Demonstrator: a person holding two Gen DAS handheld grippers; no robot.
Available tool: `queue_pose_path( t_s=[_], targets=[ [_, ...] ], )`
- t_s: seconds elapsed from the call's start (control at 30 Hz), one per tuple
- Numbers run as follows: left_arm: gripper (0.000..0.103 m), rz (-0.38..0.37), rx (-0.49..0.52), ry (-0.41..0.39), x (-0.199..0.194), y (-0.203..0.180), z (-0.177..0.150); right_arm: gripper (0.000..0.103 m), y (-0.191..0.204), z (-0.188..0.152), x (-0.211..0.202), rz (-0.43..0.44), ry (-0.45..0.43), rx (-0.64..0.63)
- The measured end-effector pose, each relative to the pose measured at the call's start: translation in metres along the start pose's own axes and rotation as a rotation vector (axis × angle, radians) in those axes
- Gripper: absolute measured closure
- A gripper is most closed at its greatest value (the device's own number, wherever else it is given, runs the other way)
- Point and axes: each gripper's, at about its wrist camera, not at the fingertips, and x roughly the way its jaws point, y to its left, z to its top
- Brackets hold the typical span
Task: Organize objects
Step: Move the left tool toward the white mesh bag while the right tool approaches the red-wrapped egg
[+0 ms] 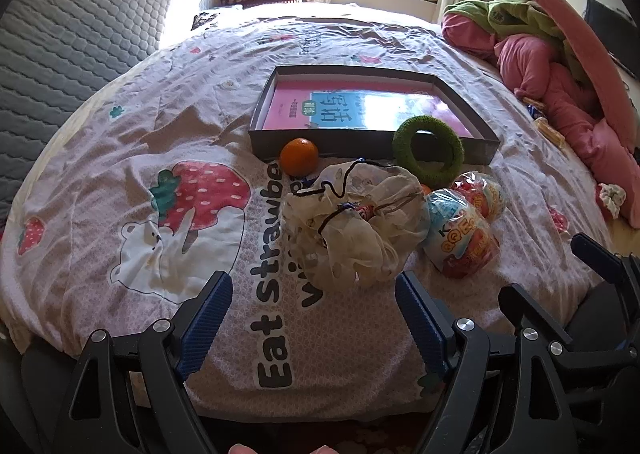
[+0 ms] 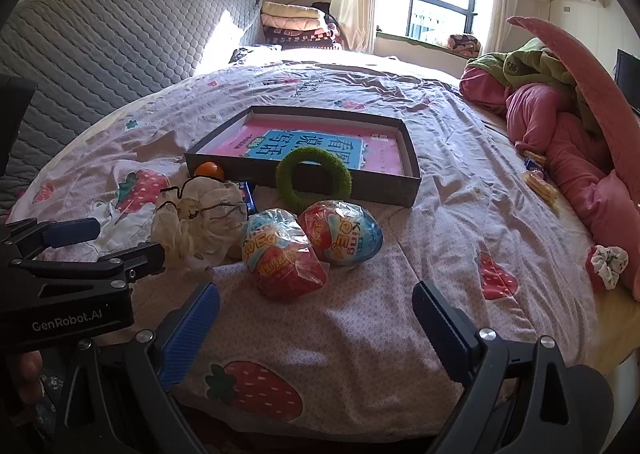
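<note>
A grey shallow box (image 1: 480, 141) (image 2: 408, 189) with a pink book inside lies on the bed. Leaning on its front wall is a green fuzzy ring (image 1: 428, 151) (image 2: 314, 179). An orange (image 1: 299, 156) (image 2: 209, 169) sits beside the box. A cream drawstring pouch (image 1: 356, 221) (image 2: 200, 221) and two wrapped toy eggs (image 1: 460, 242) (image 2: 280, 254) (image 2: 340, 234) lie in front. My left gripper (image 1: 314, 314) (image 2: 116, 242) is open, just short of the pouch. My right gripper (image 2: 316, 326) is open, just short of the eggs.
A strawberry-print sheet (image 1: 160, 133) covers the bed. A grey quilted headboard (image 1: 80, 33) stands at the left. Pink and green bedding (image 2: 560, 113) is piled at the right, with snack packets (image 2: 538, 177) and a scrunchie (image 2: 608, 262) near it.
</note>
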Motion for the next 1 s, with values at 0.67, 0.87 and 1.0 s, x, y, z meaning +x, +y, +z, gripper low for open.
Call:
queue_pose_path(
  t_s=[0.67,0.87,1.0],
  targets=[
    [0.019,-0.017,-0.016,0.013,0.023,0.006,0.010,0.006,0.001,0.000,0.028,0.040,0.040,0.001],
    [0.019,-0.032,-0.023,0.010,0.034,0.010,0.014,0.006,0.000,0.002,0.038,0.057,0.048,0.012],
    [0.019,-0.051,-0.027,0.008,0.038,0.012,0.017,0.006,0.000,0.003,0.045,0.070,0.054,0.021]
  ],
)
